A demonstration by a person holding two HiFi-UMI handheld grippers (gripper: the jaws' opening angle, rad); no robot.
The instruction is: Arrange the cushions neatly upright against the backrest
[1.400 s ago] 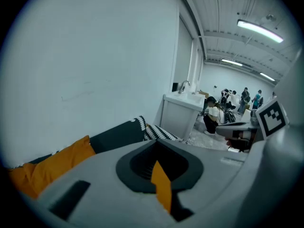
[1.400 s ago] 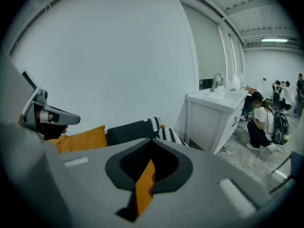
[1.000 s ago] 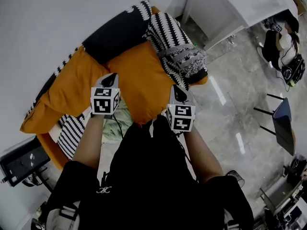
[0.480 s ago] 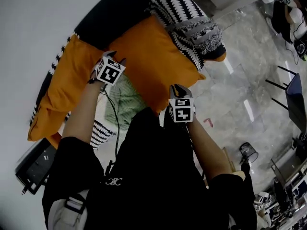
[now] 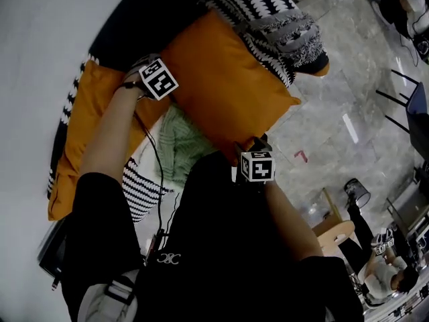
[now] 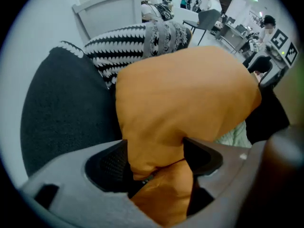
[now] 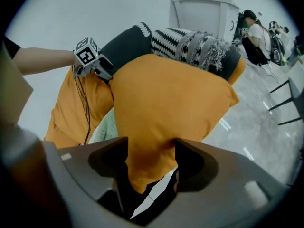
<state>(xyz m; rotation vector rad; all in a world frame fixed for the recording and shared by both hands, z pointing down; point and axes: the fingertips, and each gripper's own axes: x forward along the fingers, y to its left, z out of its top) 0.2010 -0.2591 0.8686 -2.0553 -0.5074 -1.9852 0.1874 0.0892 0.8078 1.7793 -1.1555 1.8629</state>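
A large orange cushion [image 5: 228, 86] lies tilted across the sofa, its far edge against a black cushion [image 5: 147, 19] and a black-and-white zigzag cushion [image 5: 268, 5]. My left gripper [image 5: 142, 64] is at its far left corner, and my right gripper [image 5: 252, 145] at its near corner. In the left gripper view the corner [image 6: 156, 127] sits between the left gripper's [image 6: 154, 158] wide-apart jaws, which are opening. In the right gripper view the other corner [image 7: 152, 141] hangs between the right gripper's [image 7: 151, 160] jaws, also opening. A second orange cushion [image 5: 80, 133] leans at the left.
A pale green knitted throw [image 5: 181, 143] and a striped cushion [image 5: 144, 186] lie on the seat below the orange cushion. On the marble floor to the right stand a wooden stool [image 5: 335, 230], a small bin [image 5: 358, 193] and a dark chair [image 5: 419, 106]. People sit further off.
My left gripper has reached up and away to the cushion's far corner. The orange cushion has shifted toward the back cushions, uncovering the green throw. The right gripper stays at the near corner.
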